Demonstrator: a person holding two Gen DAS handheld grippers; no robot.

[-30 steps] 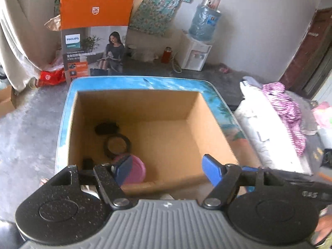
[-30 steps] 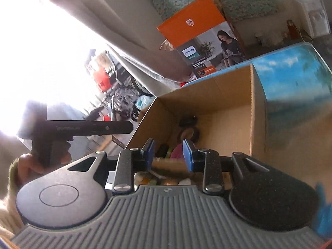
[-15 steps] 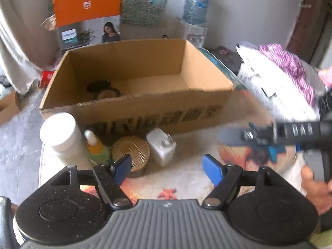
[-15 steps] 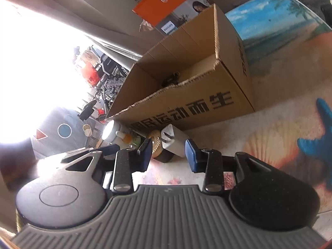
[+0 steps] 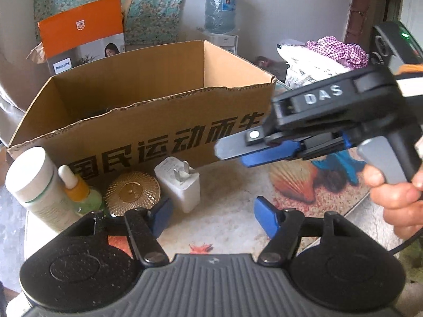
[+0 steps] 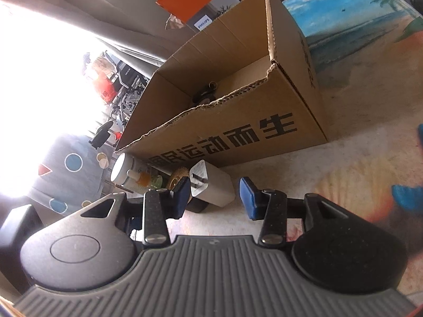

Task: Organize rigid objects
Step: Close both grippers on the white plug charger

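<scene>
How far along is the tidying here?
Partly done: some dark items already lie in the cardboard box. In hand: nothing; the right gripper is opening toward the white charger, the left gripper closing on nothing. Left: charger, gold lid, dropper bottle and white bottle.

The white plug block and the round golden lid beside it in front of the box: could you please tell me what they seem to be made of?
The white plug block looks like smooth matte plastic with two bare metal prongs on its face. The round golden lid has a shiny, finely ribbed surface; whether it is metal or metallised plastic cannot be told.
</scene>
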